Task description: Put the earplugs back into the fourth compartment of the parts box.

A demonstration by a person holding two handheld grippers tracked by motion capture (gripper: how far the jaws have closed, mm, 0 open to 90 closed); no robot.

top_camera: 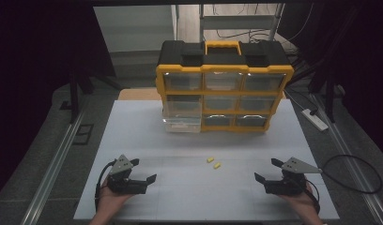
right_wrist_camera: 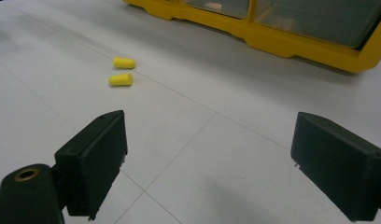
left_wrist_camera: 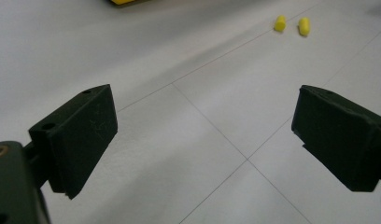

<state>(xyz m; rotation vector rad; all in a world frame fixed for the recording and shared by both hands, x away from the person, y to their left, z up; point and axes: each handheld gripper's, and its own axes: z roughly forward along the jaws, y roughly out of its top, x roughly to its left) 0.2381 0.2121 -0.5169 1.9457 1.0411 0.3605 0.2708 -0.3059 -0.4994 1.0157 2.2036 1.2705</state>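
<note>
Two small yellow earplugs (top_camera: 213, 162) lie side by side on the white table (top_camera: 147, 140), midway between the hands. They also lie far ahead in the left gripper view as earplugs (left_wrist_camera: 291, 24) and to the upper left in the right gripper view as earplugs (right_wrist_camera: 122, 71). My left gripper (top_camera: 142, 169) rests near the front left, jaws wide apart with nothing between them (left_wrist_camera: 205, 140). My right gripper (top_camera: 268, 169) sits near the front right, also open and empty (right_wrist_camera: 207, 158). A yellow and black drawer organizer (top_camera: 224, 86) stands at the table's back; its lower left clear drawer (top_camera: 181, 123) is pulled out.
A white power strip (top_camera: 314, 119) and a looping black cable (top_camera: 354, 173) lie on the floor to the right. Metal rails (top_camera: 53, 164) run along the table's left and right sides. Broad bare table lies between the grippers and the organizer.
</note>
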